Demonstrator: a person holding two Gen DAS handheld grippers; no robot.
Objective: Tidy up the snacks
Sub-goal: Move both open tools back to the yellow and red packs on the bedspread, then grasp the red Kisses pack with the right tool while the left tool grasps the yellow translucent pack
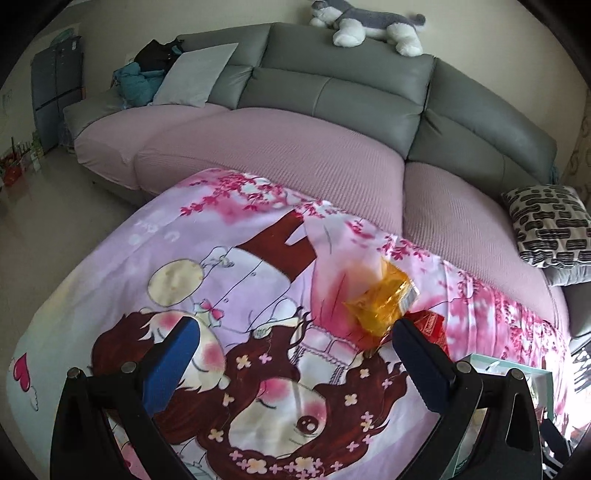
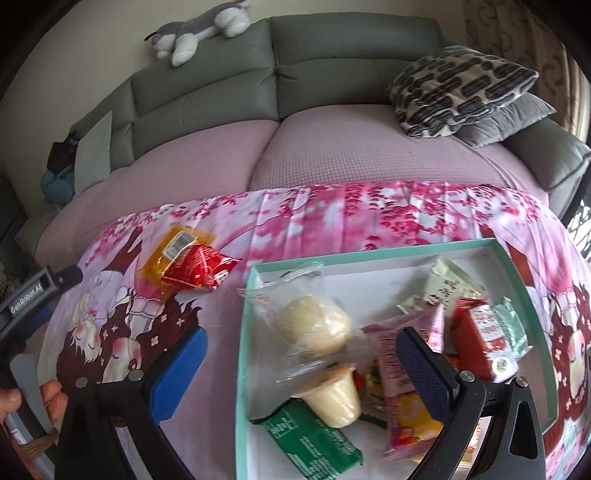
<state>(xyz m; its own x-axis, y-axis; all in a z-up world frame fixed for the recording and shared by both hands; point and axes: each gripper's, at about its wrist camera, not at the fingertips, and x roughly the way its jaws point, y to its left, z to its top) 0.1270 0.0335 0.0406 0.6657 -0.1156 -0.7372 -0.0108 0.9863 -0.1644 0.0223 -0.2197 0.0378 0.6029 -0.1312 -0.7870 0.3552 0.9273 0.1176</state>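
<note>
A mint-green box (image 2: 243, 354) on the cartoon-print cloth holds several snacks: a wrapped pale bun (image 2: 314, 325), a pudding cup (image 2: 336, 398), a green packet (image 2: 310, 439), a pink packet (image 2: 399, 354) and a red packet (image 2: 480, 339). My right gripper (image 2: 306, 365) hovers open over the box's left part. Left of the box lie an orange packet (image 2: 173, 251) and a red packet (image 2: 199, 273), the red one overlapping the orange. In the left wrist view the orange packet (image 1: 380, 302) lies just ahead of my open left gripper (image 1: 295, 350), with the red packet (image 1: 430, 325) behind its right finger.
A grey sofa (image 1: 332, 92) with pink seat covers stands behind the cloth-covered surface. A patterned cushion (image 2: 458, 88) lies at the right and a plush husky (image 1: 365, 22) on the backrest. A hand (image 2: 51, 402) holds the left gripper's handle. The box's corner (image 1: 517, 369) shows at the right.
</note>
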